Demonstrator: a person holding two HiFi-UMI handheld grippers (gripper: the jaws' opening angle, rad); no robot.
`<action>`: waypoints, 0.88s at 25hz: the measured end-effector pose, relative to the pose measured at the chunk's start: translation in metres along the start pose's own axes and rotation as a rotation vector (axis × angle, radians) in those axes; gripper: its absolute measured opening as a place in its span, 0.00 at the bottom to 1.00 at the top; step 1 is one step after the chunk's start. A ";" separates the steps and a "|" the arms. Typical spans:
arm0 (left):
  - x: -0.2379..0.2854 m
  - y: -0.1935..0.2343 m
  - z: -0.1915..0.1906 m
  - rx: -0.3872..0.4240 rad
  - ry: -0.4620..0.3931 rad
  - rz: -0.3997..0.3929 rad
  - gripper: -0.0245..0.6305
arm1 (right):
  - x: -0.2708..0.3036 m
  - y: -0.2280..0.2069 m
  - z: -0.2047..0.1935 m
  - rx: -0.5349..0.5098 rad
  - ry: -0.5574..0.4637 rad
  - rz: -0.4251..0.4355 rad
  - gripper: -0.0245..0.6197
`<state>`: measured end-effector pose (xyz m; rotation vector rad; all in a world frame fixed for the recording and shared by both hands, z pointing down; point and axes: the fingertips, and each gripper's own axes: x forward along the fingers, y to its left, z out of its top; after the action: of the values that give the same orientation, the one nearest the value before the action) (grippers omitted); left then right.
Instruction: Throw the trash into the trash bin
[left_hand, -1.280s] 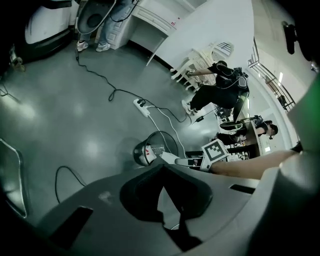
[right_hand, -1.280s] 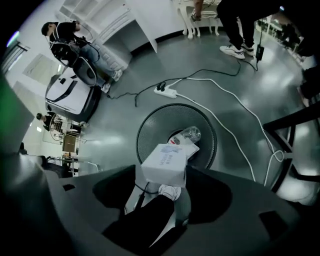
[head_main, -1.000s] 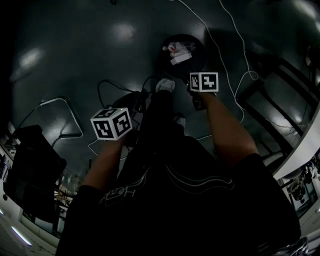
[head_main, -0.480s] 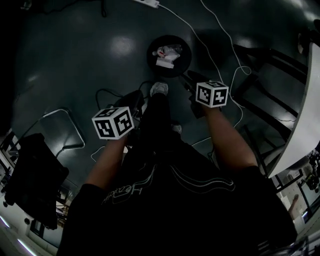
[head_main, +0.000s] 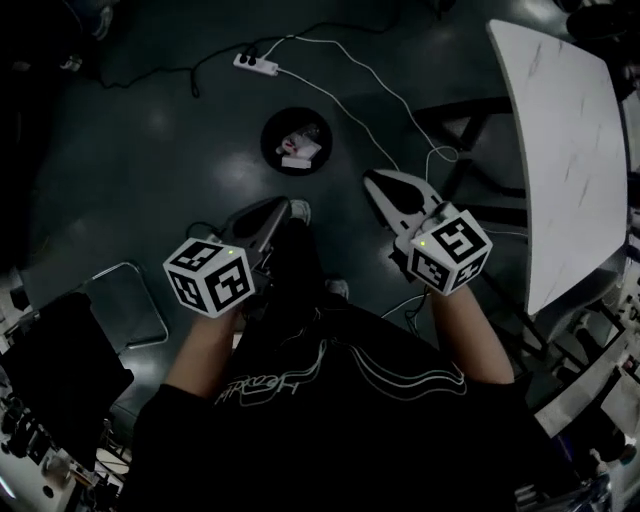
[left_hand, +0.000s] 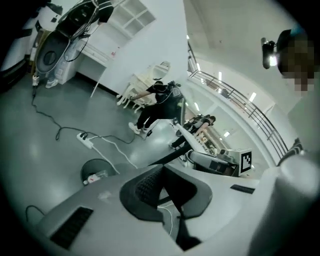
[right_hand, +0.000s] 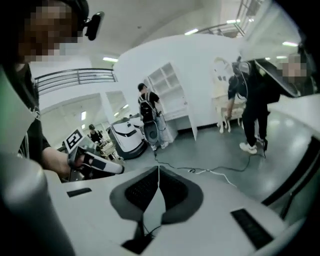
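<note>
The round black trash bin (head_main: 295, 142) stands on the dark floor ahead of me, with white and red trash (head_main: 297, 148) lying inside it. Both grippers are held up in front of my body, well back from the bin. My left gripper (head_main: 284, 204) points toward the bin, its tips meeting with nothing between them. My right gripper (head_main: 372, 178) has just been closing its jaws; they now touch on nothing. The left gripper view shows the bin (left_hand: 95, 172) low at the left, beyond my left gripper (left_hand: 163, 166). In the right gripper view my right gripper (right_hand: 159, 168) is shut and empty.
A white table (head_main: 560, 150) on a dark frame stands at the right. A power strip (head_main: 255, 63) with a white cable lies beyond the bin. A black case (head_main: 60, 370) and a metal frame (head_main: 130, 300) sit at the lower left. People stand farther off (right_hand: 252, 107).
Both grippers have risen away from the bin, which now sits smaller and farther up in the head view. The right gripper, earlier close beside the bin, has drawn back.
</note>
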<state>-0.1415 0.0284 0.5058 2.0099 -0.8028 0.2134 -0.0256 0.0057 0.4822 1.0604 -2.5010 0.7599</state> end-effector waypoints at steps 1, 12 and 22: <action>-0.008 -0.027 0.003 0.031 -0.017 -0.034 0.04 | -0.023 0.016 0.012 -0.034 -0.015 0.014 0.10; -0.097 -0.283 0.030 0.420 -0.211 -0.295 0.05 | -0.241 0.144 0.096 -0.096 -0.303 0.163 0.09; -0.132 -0.396 0.000 0.541 -0.269 -0.414 0.04 | -0.346 0.189 0.099 -0.164 -0.422 0.151 0.09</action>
<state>0.0007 0.2287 0.1678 2.7078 -0.4992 -0.0959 0.0610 0.2533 0.1714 1.0733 -2.9642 0.3869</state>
